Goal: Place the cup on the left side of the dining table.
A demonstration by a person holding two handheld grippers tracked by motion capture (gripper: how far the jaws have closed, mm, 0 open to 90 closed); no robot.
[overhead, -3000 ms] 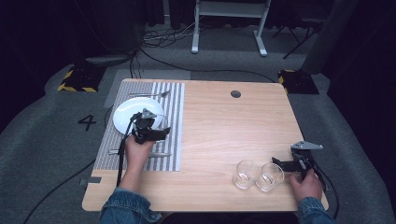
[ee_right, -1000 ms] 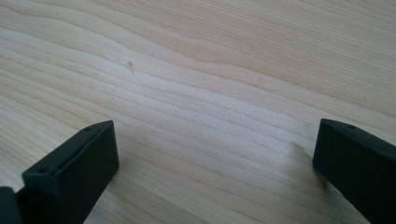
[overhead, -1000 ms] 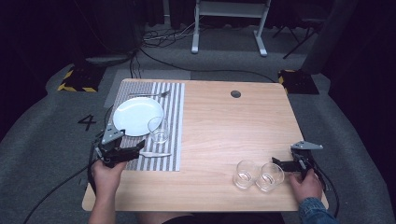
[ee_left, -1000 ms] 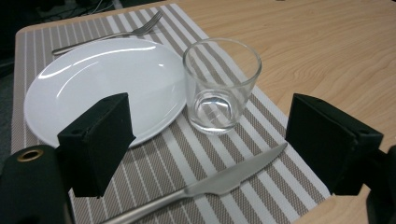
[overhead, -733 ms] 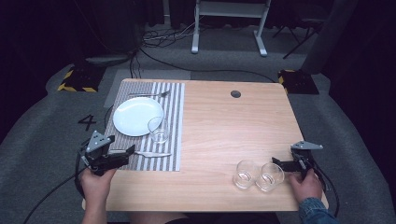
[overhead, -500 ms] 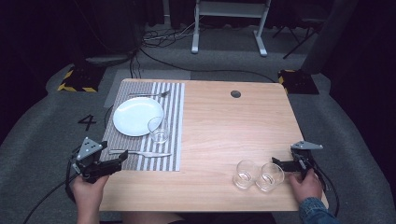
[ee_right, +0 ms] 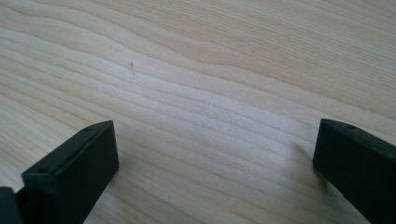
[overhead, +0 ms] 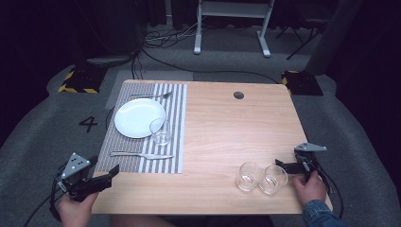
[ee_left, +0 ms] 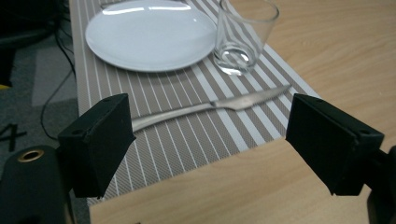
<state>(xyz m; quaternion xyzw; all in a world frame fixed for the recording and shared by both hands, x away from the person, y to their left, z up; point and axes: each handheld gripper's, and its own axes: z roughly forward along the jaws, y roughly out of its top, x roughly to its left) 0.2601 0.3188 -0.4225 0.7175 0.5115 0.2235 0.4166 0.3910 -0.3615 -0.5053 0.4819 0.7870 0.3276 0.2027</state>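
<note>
- Left gripper (overhead: 112, 171), jaws wide and empty, hangs at the table's (overhead: 227, 123) near-left corner.
- A knife (overhead: 142, 155), plate (overhead: 139, 117) and glass (overhead: 161, 131) lie on the striped mat (overhead: 177, 123).
- Two glasses (overhead: 261, 178) stand just left of the right gripper (overhead: 280, 164), jaws wide and empty.
</note>
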